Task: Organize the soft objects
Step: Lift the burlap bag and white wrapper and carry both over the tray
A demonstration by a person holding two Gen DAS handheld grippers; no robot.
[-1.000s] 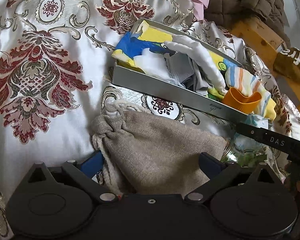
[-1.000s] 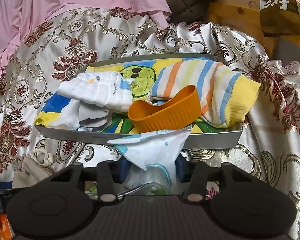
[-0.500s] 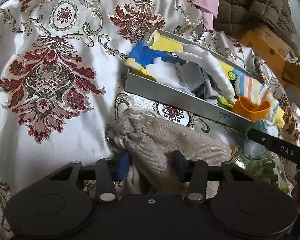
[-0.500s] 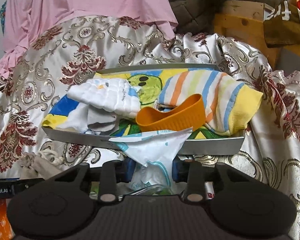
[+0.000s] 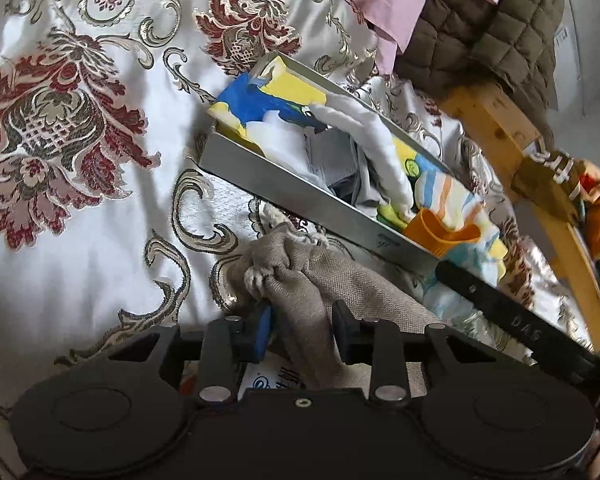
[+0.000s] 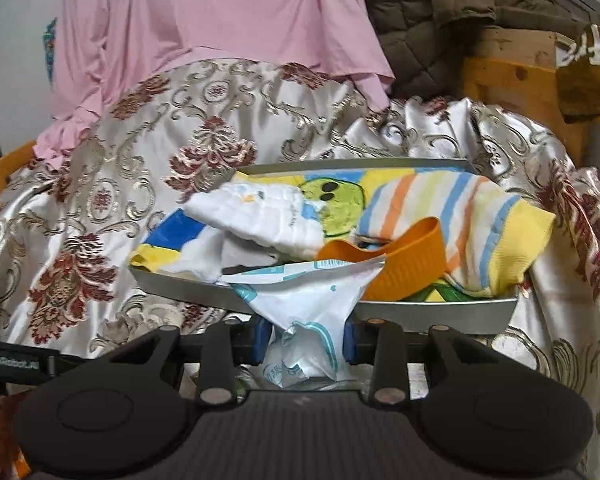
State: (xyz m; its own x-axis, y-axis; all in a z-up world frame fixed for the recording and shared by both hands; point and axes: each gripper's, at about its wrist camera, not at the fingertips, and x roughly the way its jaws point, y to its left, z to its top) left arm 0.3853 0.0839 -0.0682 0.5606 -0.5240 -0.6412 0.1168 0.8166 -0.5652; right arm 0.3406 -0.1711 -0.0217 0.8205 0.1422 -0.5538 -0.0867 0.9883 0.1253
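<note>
- The left gripper [image 5: 302, 334] had just been closing and pinched the linen pouch [image 5: 320, 284]; the right gripper [image 6: 305, 340] clasped the white packet [image 6: 304, 304].
- The grey tray [image 5: 300, 196] lay just beyond both, its long side running crosswise ahead; the packet already overlapped the near rim.

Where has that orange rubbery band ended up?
The orange band lies in the grey tray, at its near right end, resting against the striped sock, just behind the white packet in the right tongs.

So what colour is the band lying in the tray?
Orange band, in the tray; clearest in the right wrist view.
</note>
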